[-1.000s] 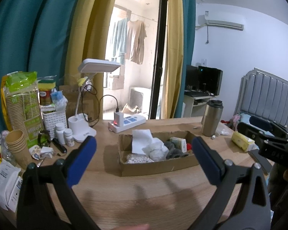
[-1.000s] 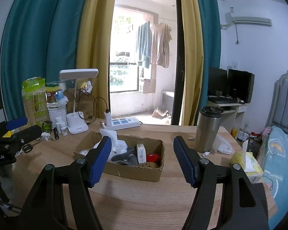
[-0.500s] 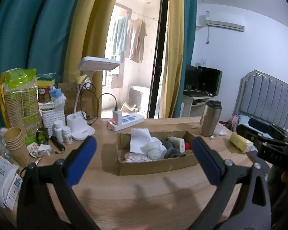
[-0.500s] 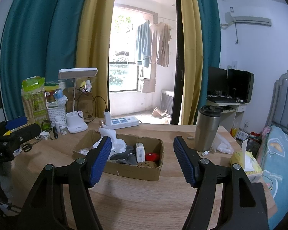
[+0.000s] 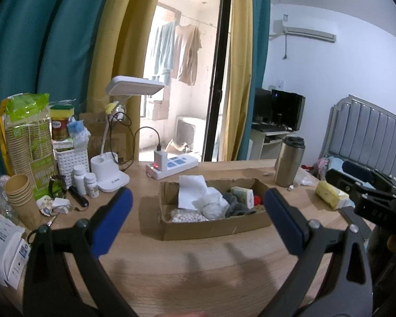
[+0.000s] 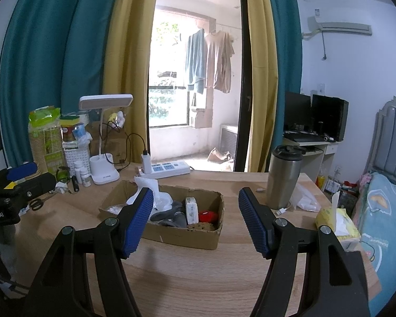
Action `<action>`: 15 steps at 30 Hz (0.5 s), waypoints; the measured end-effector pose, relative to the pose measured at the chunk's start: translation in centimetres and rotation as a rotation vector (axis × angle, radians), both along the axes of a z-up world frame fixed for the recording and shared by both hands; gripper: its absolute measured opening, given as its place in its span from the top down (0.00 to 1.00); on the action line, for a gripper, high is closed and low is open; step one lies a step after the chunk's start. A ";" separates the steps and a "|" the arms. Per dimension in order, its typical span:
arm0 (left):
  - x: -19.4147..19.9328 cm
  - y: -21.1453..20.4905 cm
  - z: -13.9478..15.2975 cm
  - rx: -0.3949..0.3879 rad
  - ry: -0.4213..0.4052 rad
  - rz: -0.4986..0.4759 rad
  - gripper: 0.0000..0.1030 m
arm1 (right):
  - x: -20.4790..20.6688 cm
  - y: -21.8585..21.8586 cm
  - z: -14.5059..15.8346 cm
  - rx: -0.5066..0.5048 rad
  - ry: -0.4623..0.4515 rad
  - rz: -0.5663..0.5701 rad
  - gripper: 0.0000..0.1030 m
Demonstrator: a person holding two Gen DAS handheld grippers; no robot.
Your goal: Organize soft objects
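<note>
Already the cardboard box [image 6: 171, 222] on the bench [image 6: 198, 277] holds tissues, a grey cloth and sponges, both tools [image 5: 198, 211] [image 6: 195, 219] spread and empty.

One cardboard box [image 5: 213, 227] — two pill bottles [image 5: 85, 176] — one tumbler [image 5: 288, 161].

matt wood-grain table [image 6: 198, 277], rough torn cardboard box [image 6: 182, 233], brushed metal tumbler [image 6: 283, 182], ribbed blue gripper pads [image 6: 138, 222]

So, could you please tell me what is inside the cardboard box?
The cardboard box holds white tissue, grey cloth, a small packet and something red. Whatever lies beneath them is covered.
</note>
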State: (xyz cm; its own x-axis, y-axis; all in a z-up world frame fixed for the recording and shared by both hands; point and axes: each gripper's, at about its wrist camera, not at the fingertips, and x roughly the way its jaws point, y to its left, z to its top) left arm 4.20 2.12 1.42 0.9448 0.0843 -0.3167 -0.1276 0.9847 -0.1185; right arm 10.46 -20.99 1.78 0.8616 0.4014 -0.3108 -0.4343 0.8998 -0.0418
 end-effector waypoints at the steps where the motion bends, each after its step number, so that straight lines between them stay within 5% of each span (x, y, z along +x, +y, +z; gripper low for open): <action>1: 0.0 0.0 0.0 0.000 0.000 0.000 0.02 | 0.0 0.0 0.0 0.000 0.000 0.000 0.32; 15: 0.3 0.0 -0.5 -0.020 0.021 -0.038 0.02 | 0.0 0.0 -0.1 -0.002 0.003 0.001 0.32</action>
State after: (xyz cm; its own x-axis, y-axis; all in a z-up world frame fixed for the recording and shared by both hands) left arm 4.48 2.11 0.92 0.9404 0.0419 -0.3374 -0.0927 0.9864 -0.1361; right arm 10.50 -20.96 1.65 0.8600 0.4018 -0.3146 -0.4357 0.8991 -0.0425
